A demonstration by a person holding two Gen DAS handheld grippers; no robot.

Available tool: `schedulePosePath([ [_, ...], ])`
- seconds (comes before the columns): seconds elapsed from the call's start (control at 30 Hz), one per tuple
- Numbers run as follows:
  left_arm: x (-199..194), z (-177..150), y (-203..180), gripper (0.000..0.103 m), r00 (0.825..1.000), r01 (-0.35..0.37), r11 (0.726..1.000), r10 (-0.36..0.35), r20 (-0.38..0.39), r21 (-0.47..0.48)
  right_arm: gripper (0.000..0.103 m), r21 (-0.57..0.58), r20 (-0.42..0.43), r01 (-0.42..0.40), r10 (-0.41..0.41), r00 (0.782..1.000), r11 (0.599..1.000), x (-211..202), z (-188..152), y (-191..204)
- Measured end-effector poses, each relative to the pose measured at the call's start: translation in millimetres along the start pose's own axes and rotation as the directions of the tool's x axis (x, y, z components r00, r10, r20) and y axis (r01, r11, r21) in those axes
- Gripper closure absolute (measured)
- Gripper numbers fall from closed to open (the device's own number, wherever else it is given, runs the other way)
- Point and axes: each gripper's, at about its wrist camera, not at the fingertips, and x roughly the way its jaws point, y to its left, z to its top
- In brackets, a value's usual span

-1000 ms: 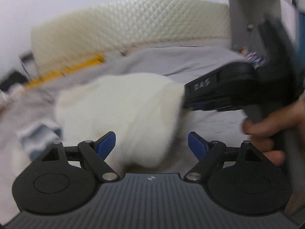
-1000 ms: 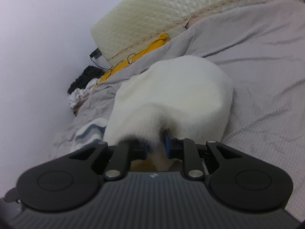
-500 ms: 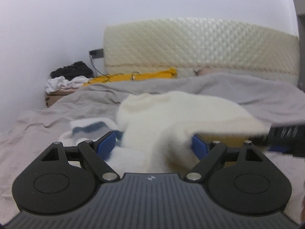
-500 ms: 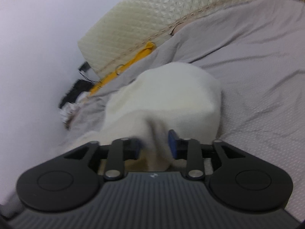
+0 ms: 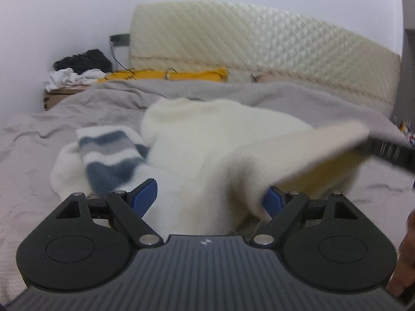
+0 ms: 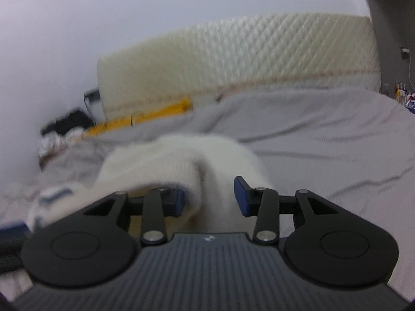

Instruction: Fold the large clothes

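One cream sweater [image 5: 207,140] lies bunched, its long axis unclear.

Both grippers, jaws apart.
We see the left gripper [image 5: 208,199] spread wide; the right gripper [image 6: 210,197] has just been opening, cloth between its pads [image 6: 240,194], no longer pinched.
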Motion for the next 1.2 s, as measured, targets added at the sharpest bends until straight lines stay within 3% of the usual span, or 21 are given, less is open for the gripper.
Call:
schedulePosePath([
  [0.1, 13.7, -5.8, -18.1, 0.015, 1.0, 0.004, 0.996, -0.004, -0.009, 0.088, 0.061, -0.03, 0.042, 0.009, -0.008, 0.999, 1.0, -3.4, 5.5, 1.6],
  [0.2, 33.6, -13.7, -30.1, 0.015, 0.998, -0.037, 0.988, 0.046, -0.054, 0.153, 0.061, -0.021, 0.027, 0.026, -0.026, 0.999, 0.999, 0.3, 3.8, -2.4],
  [0.33, 46.8, -16.0, -16.4, 0.014, 0.987, -0.125, 0.987, 0.134, -0.084, 0.103, 0.061, 0.007, -0.048, 0.052, -0.052, 0.998, 0.999, 8.6, -3.0, -10.6],
  [0.5, 39.2, -6.2, 4.2, 0.014, 0.984, -0.175, 0.984, 0.176, -0.035, 0.026, 0.061, 0.002, -0.192, 0.019, -0.018, 0.981, 1.0, 25.0, -21.2, -8.6],
  [0.63, 33.3, 0.4, 10.5, 0.014, 0.98, -0.2, 0.98, 0.2, 0.011, 0.002, 0.062, -0.092, -0.309, -0.033, 0.003, 0.951, 0.995, 40.9, -39.2, 5.4],
  [0.7, 28.4, 1.9, 10.9, 0.014, 0.979, -0.203, 0.979, 0.203, 0.022, -0.008, 0.062, -0.167, -0.317, -0.034, -0.021, 0.948, 0.985, 44.2, -47.0, 13.8],
  [0.77, 26.2, 2.2, 10.8, 0.014, 0.981, -0.194, 0.981, 0.194, 0.019, -0.014, 0.063, -0.221, -0.269, 0.026, -0.087, 0.959, 0.975, 42.7, -48.5, 18.7],
  [0.87, 20.8, 2.0, 11.5, 0.014, 0.982, -0.185, 0.982, 0.187, 0.035, -0.049, 0.063, -0.186, -0.132, 0.132, -0.158, 0.979, 0.974, 28.2, -32.3, 11.7],
  [0.93, 8.6, 1.4, 7.9, 0.014, 0.978, -0.175, 0.982, 0.182, 0.099, -0.072, 0.063, -0.123, -0.029, 0.178, -0.183, 0.983, 0.976, 12.9, -15.8, 3.8],
  [1.03, -12.8, 7.2, 0.4, 0.014, 0.965, -0.158, 0.984, 0.171, 0.201, -0.076, 0.062, -0.052, 0.097, 0.206, -0.201, 0.975, 0.977, -12.3, 5.4, -1.2],
  [1.2, -37.8, 28.0, 13.9, 0.014, 0.957, -0.112, 0.982, 0.148, 0.251, -0.152, 0.061, -0.04, 0.248, 0.201, -0.185, 0.951, 0.979, -48.0, 35.7, 14.5],
])
